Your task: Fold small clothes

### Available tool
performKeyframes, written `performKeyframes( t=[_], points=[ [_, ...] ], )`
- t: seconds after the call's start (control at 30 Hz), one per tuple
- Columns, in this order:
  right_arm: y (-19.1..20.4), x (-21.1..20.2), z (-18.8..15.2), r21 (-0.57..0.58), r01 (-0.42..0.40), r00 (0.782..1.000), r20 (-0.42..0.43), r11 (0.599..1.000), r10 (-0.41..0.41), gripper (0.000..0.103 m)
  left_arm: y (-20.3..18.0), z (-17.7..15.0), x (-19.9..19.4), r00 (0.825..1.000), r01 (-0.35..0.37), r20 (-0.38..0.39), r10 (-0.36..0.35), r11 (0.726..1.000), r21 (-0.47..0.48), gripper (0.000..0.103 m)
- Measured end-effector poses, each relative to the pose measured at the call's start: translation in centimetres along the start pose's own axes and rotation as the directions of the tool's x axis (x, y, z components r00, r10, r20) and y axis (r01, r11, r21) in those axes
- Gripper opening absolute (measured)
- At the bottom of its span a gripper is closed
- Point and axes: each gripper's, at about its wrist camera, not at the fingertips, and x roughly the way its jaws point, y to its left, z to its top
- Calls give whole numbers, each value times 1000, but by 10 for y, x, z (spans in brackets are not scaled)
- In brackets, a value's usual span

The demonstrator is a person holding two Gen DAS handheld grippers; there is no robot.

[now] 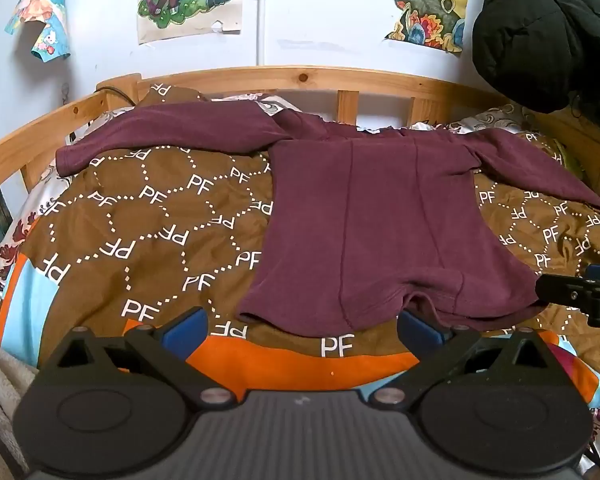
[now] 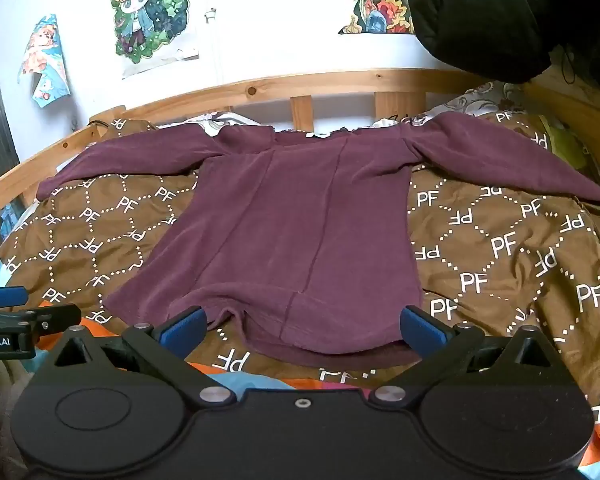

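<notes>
On the bed, from left to right:
Bed rail point(image 1: 228, 76): pale wood, curving behind the bedding along the white wall.
Blanket point(image 1: 148, 216): brown with white "PF" letters and dotted hexagons; it covers the bed and carries the garment.
Left sleeve point(image 1: 160, 128): stretched out flat toward the left rail, cuff resting on the blanket.
Shirt point(image 1: 372, 220): maroon, long-sleeved, lying flat and unfolded, neck toward the rail, hem toward the cameras; its hem is slightly rumpled at the middle.
Right sleeve point(image 2: 500, 160): spread to the right, sloping down across the blanket.
Left tool point(image 1: 300, 326): wide, nothing between its blue pads; it hovers just before the left part of the hem, apart from the cloth.
Right tool point(image 2: 304, 326): wide, holding nothing; its pads sit either side of the hem's right part, whether touching it I cannot tell.
Black jacket point(image 2: 492, 16): bulky, at the upper right above the rail.
</notes>
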Motion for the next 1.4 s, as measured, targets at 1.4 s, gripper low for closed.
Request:
performKeyframes(
  t=[1.4],
  points=[
    [0,2,-1,4,0,1000,-16,1000,0,103,2,-1,1,1000,2,-9,-2,1000,-7,102]
  ],
)
